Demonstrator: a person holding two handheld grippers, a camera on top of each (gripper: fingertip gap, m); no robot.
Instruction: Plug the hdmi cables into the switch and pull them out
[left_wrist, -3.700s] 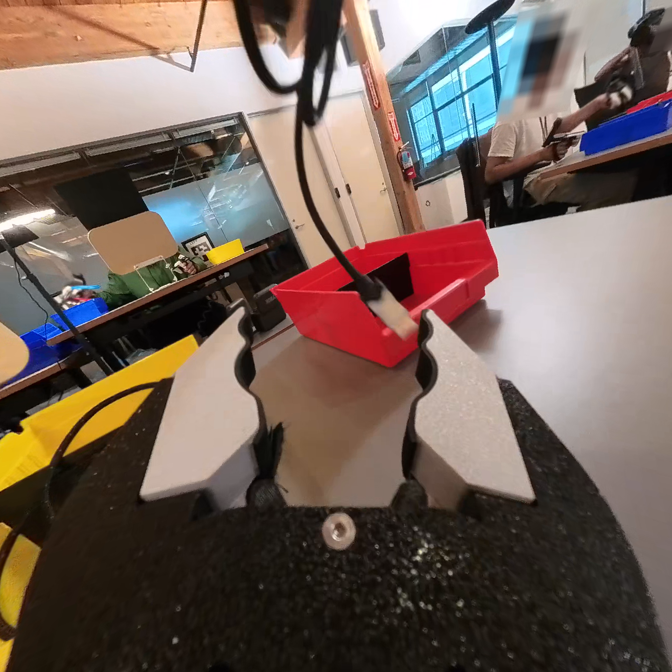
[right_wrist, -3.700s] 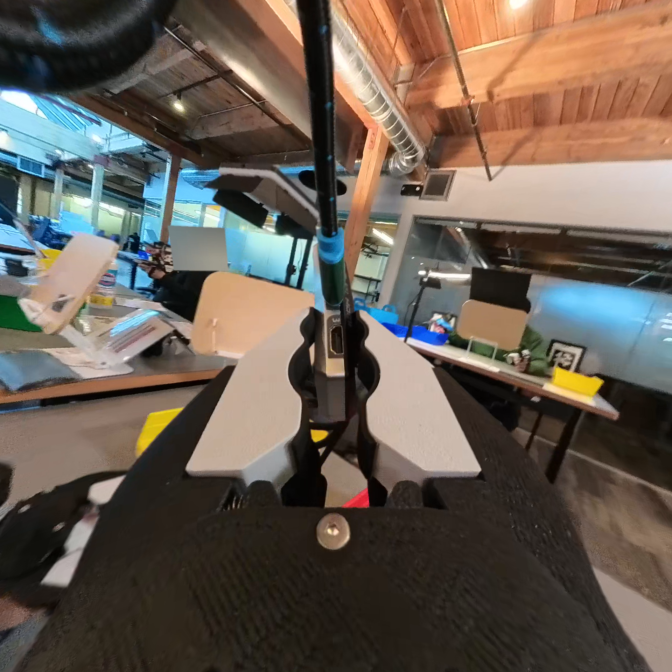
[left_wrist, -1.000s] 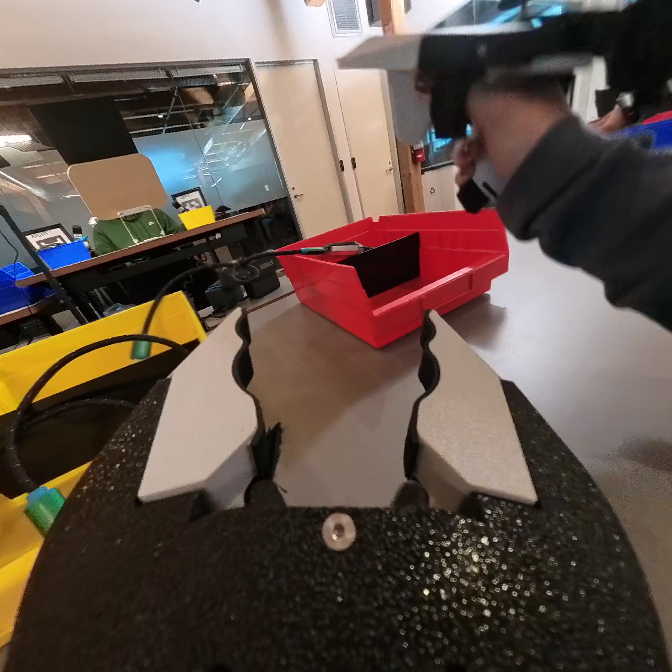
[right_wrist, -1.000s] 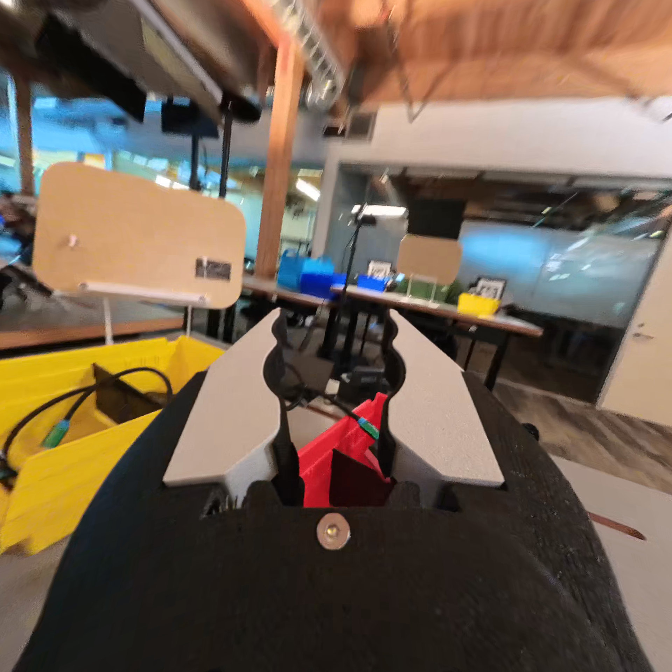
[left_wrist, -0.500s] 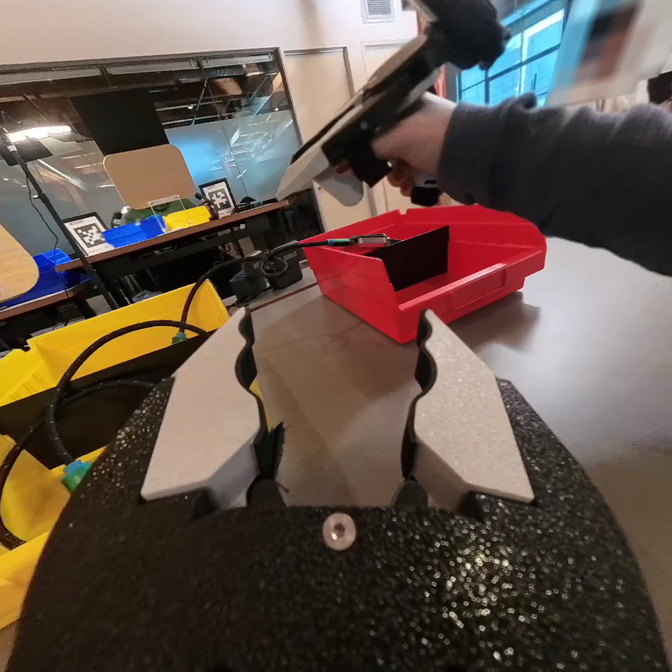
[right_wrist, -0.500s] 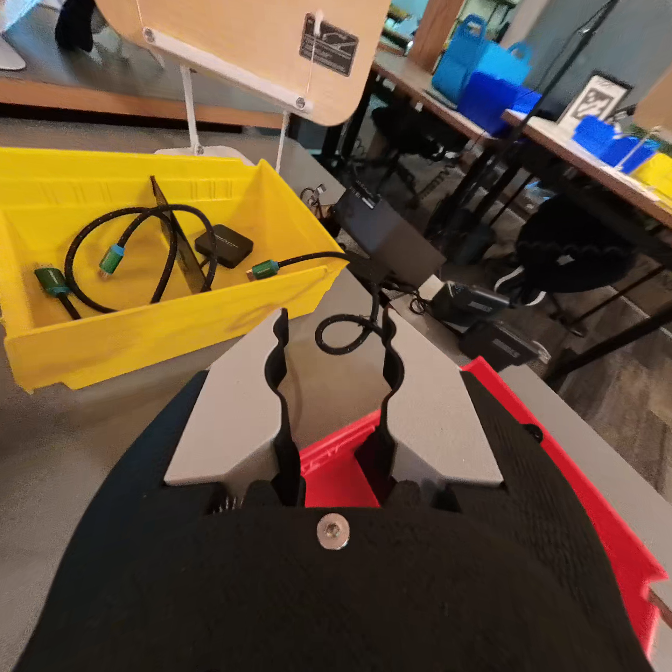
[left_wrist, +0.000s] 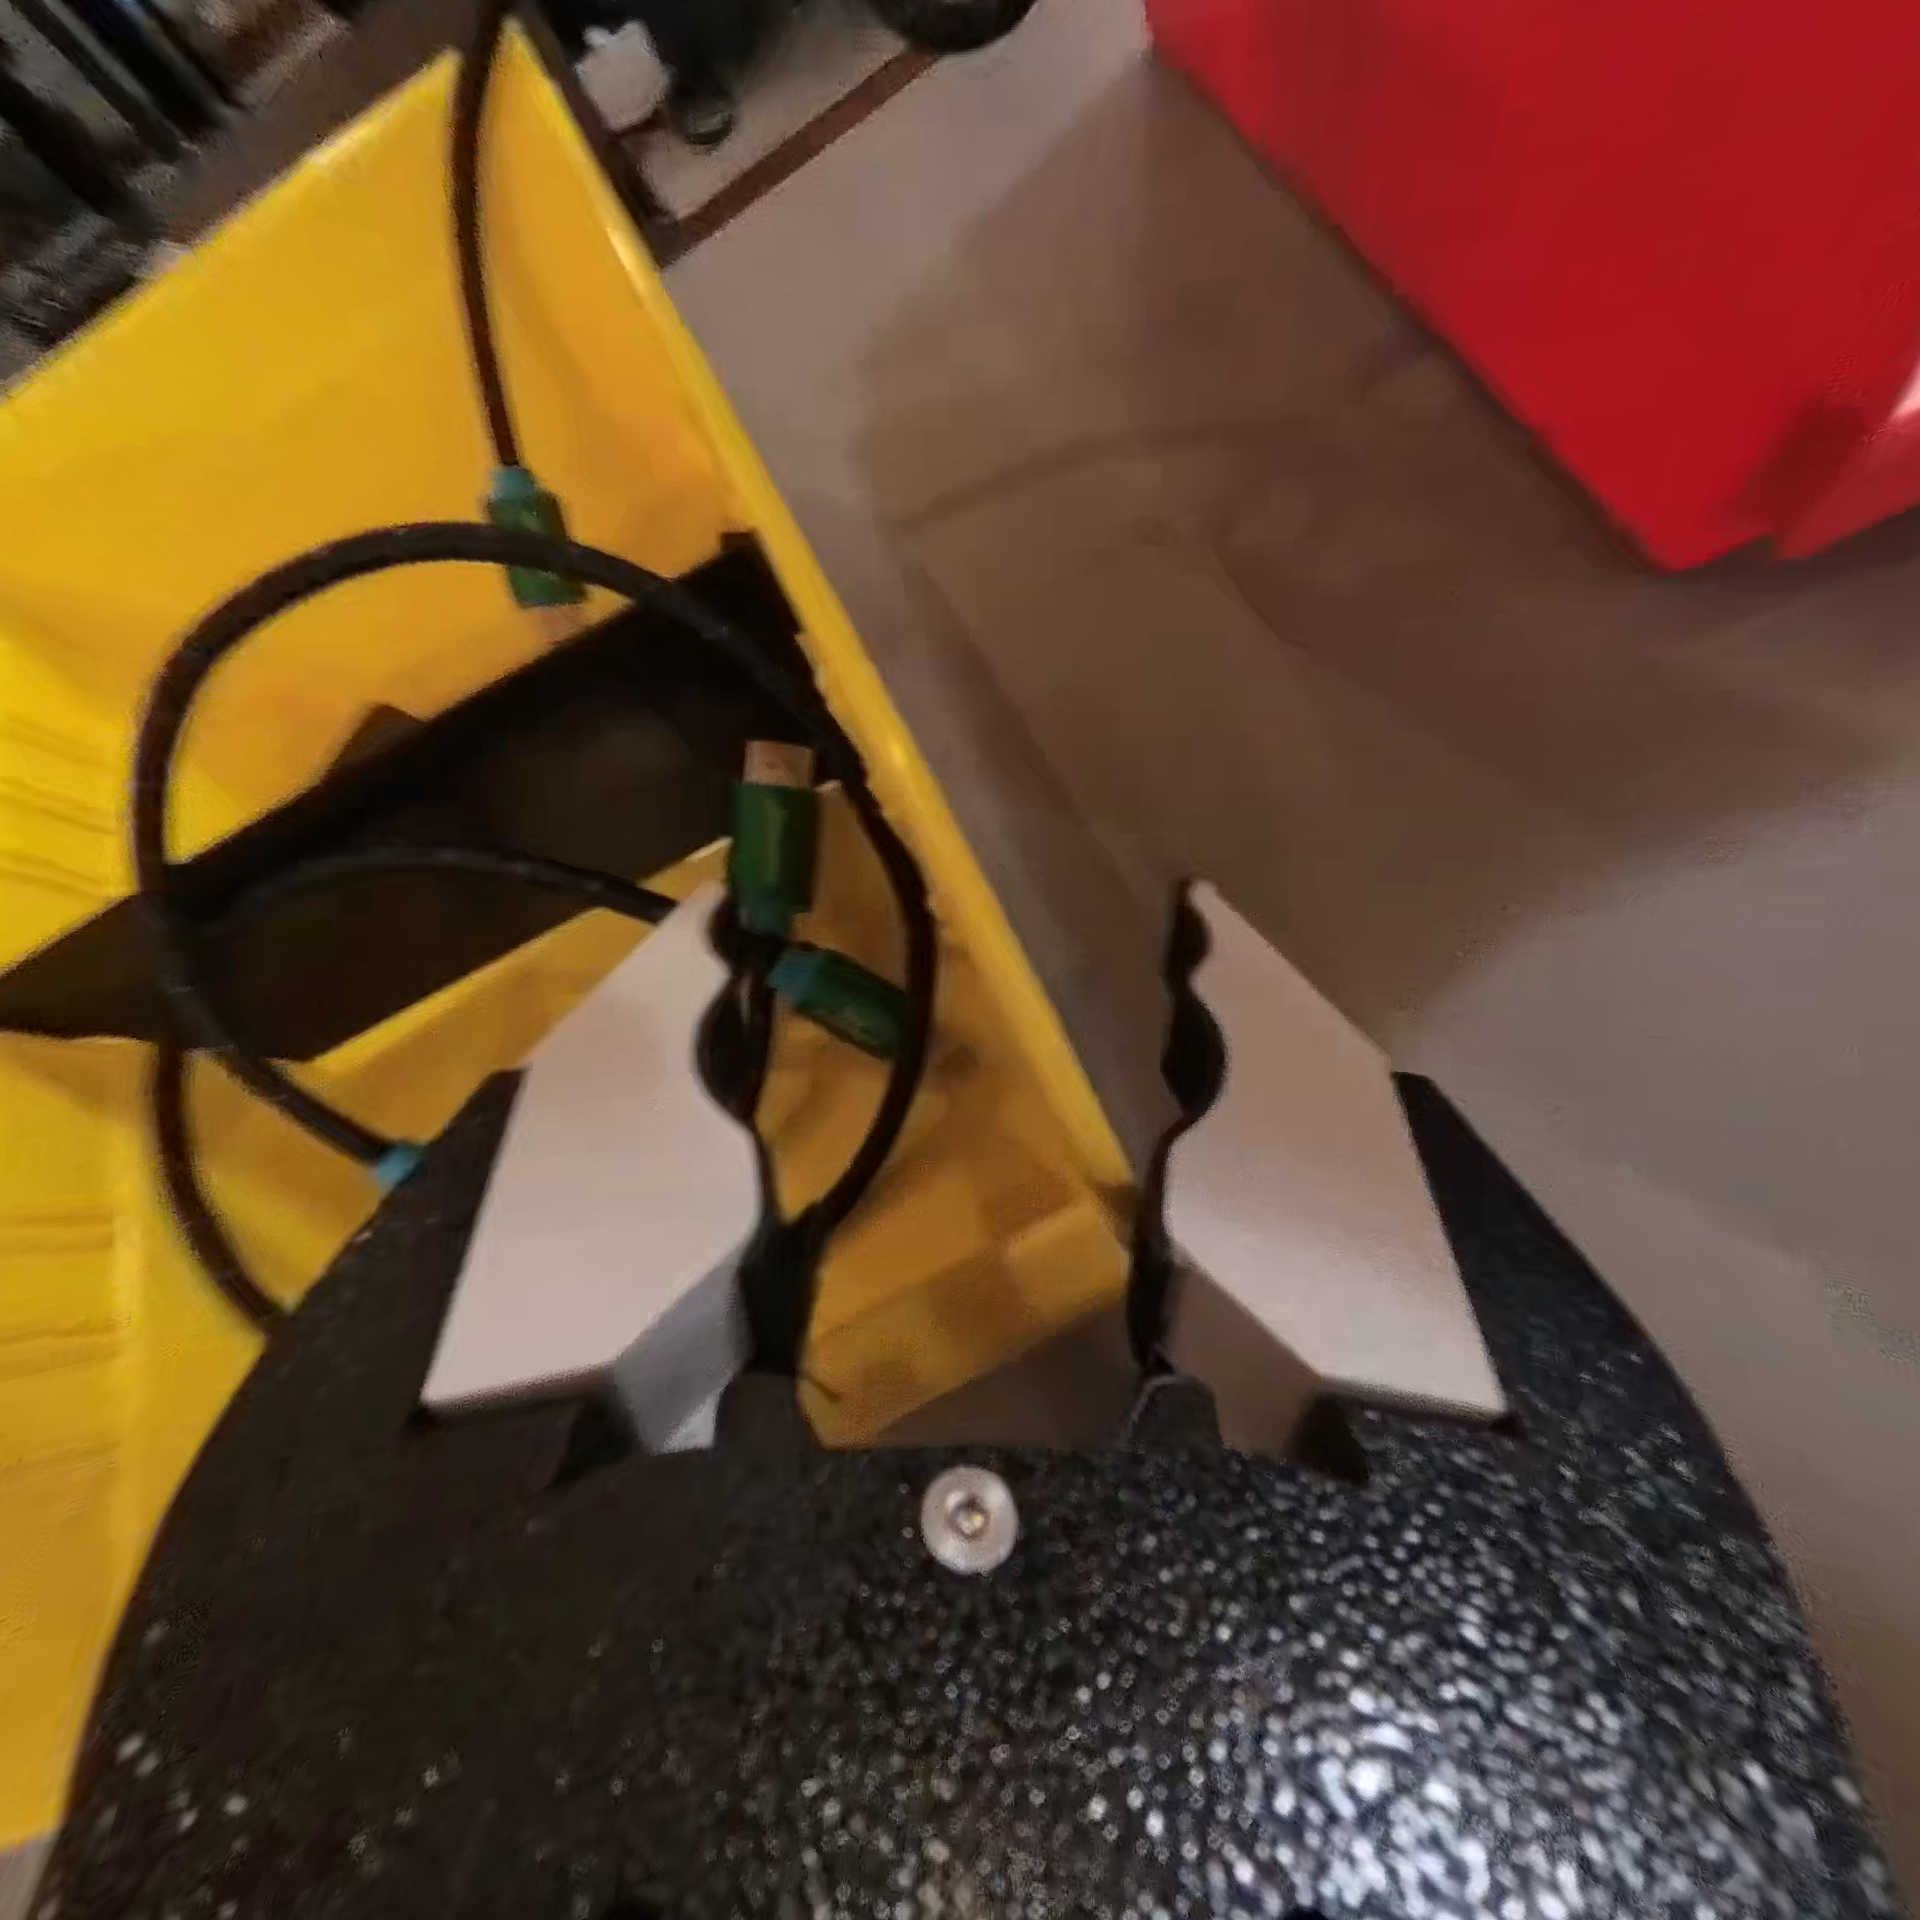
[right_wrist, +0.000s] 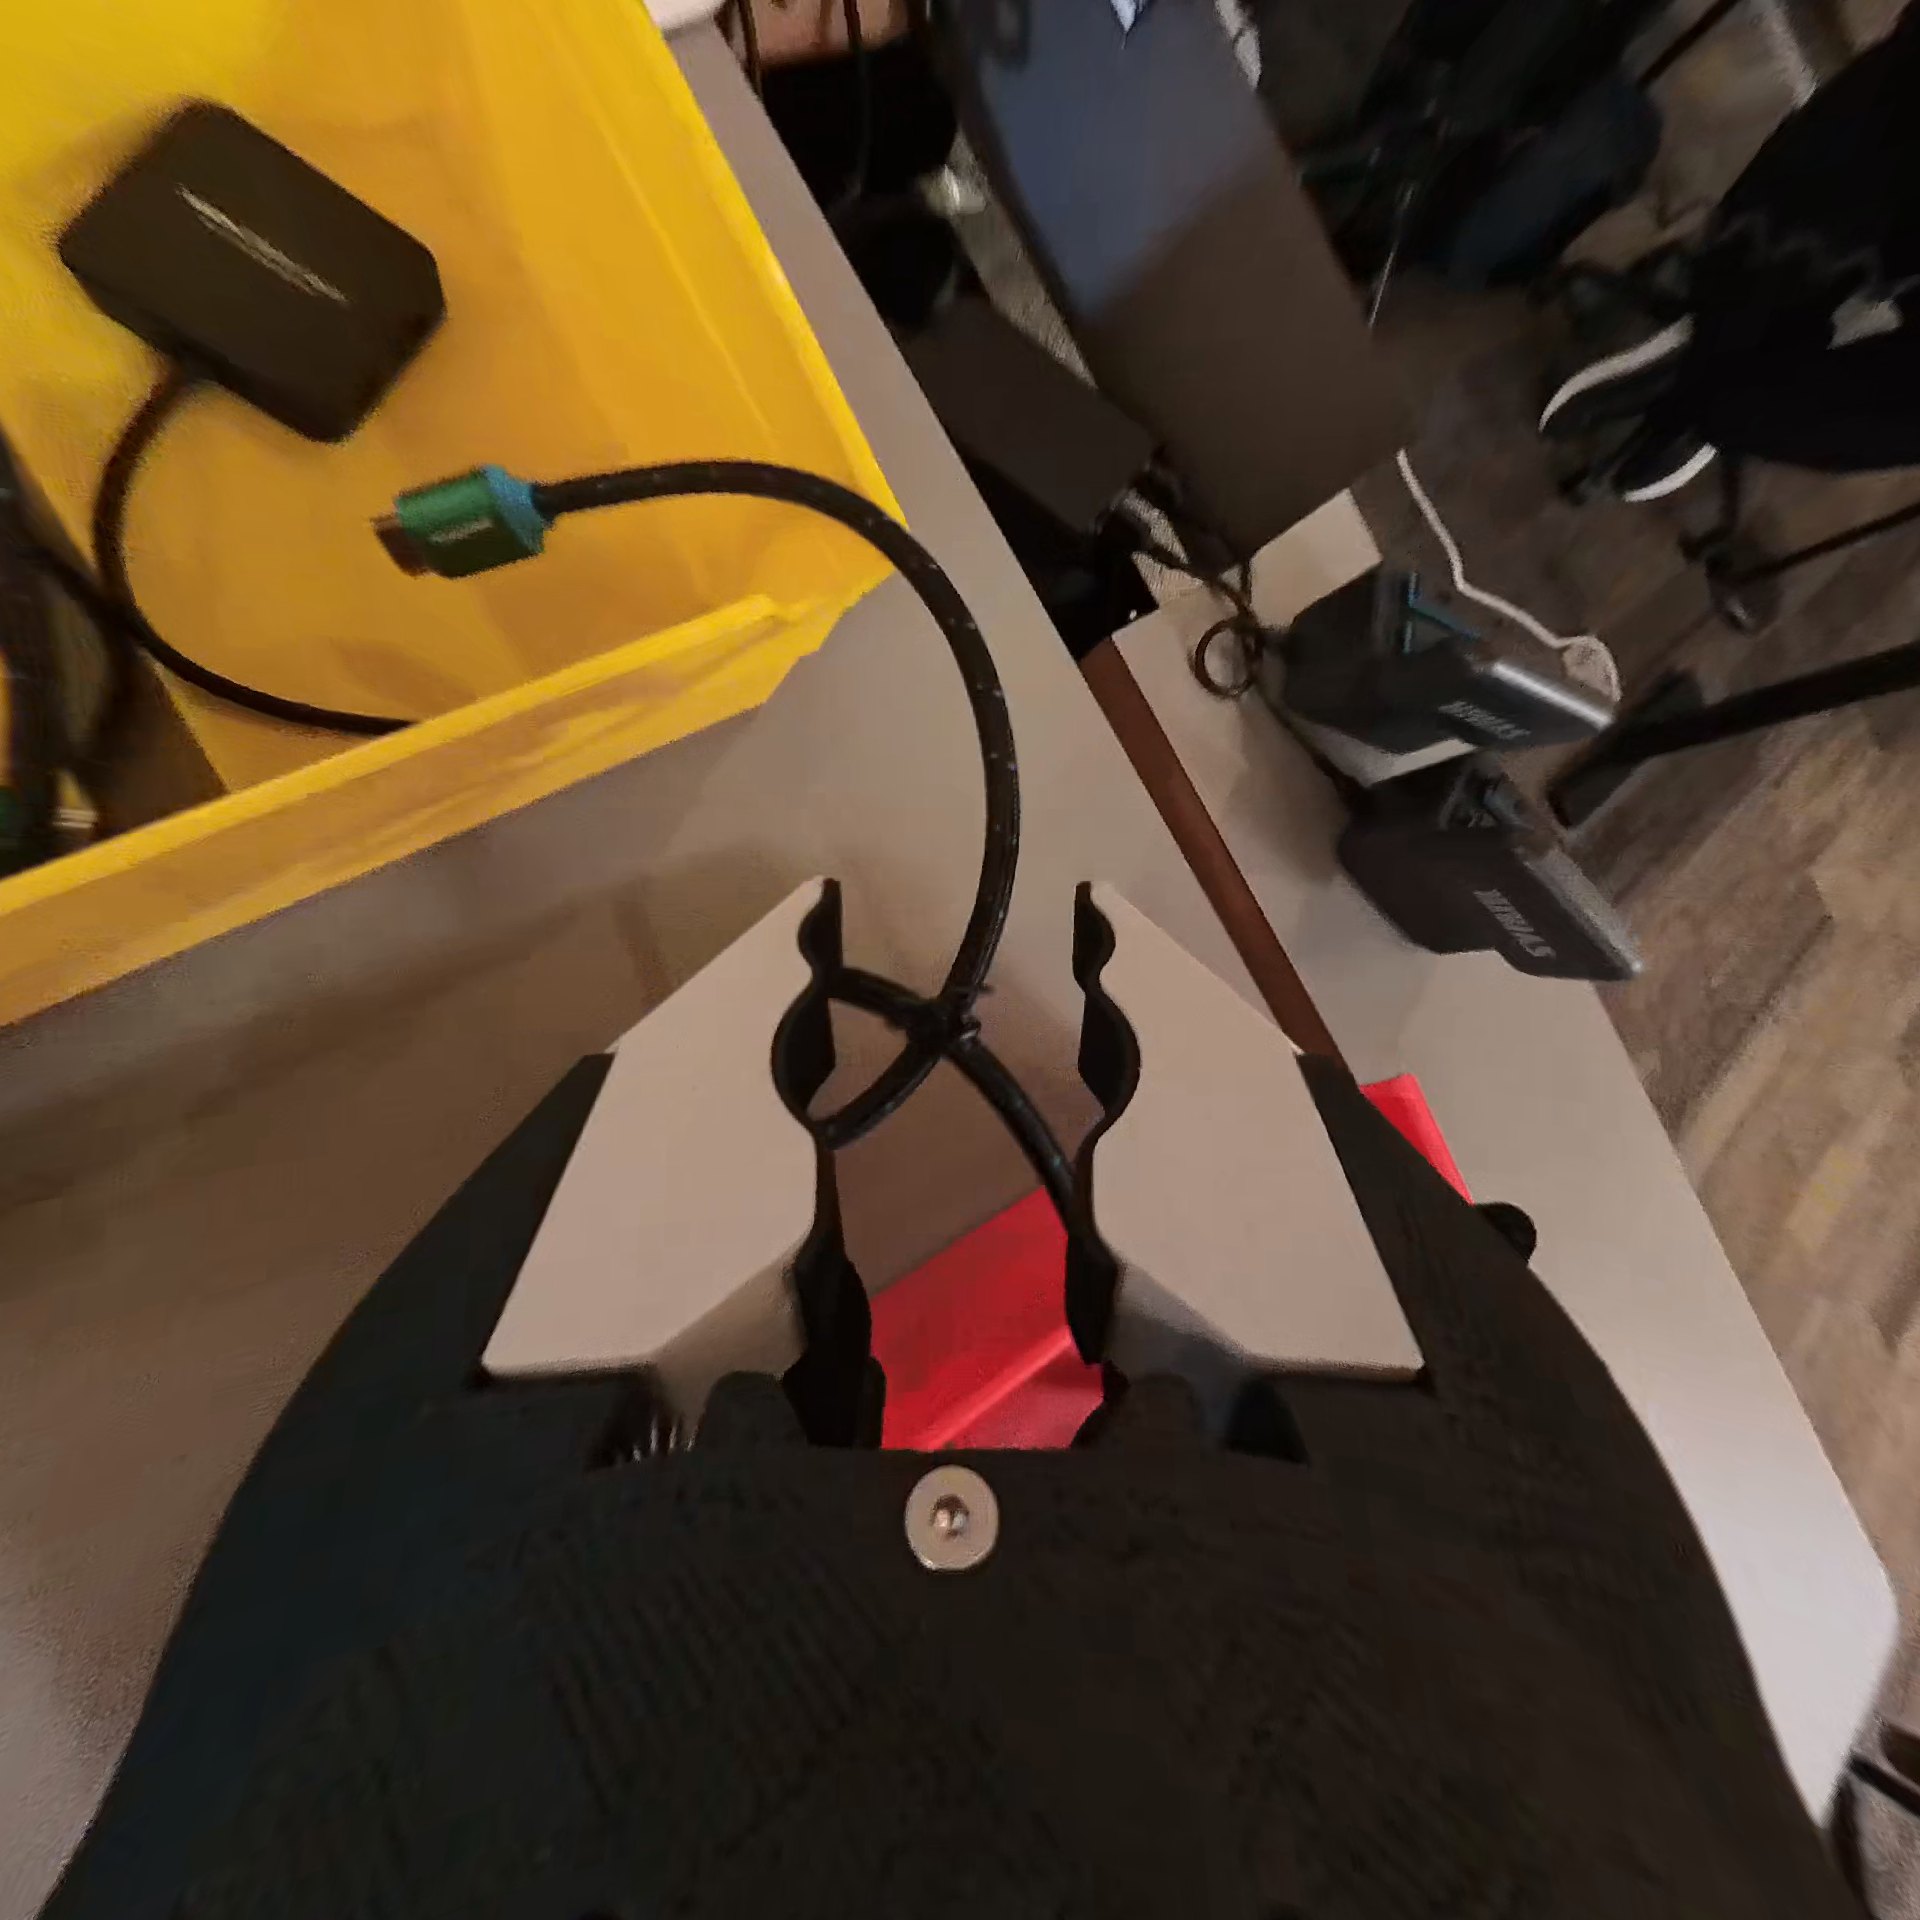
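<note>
Both grippers have swung down from the red bin (left_wrist: 1558, 260) toward the yellow bin (right_wrist: 623, 260). Our left gripper (left_wrist: 956, 894) and right gripper (right_wrist: 951, 894) gape empty. Switch (right_wrist: 249, 265) and cables (right_wrist: 468, 530) lie unplugged; we judge another cycle pending.

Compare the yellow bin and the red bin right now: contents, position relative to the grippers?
The yellow bin holds the black switch and HDMI cables. The red bin's inside is hidden.
The open left gripper hovers over the yellow bin; the open right gripper over the red bin's edge.
Both sit on the grey table.
</note>
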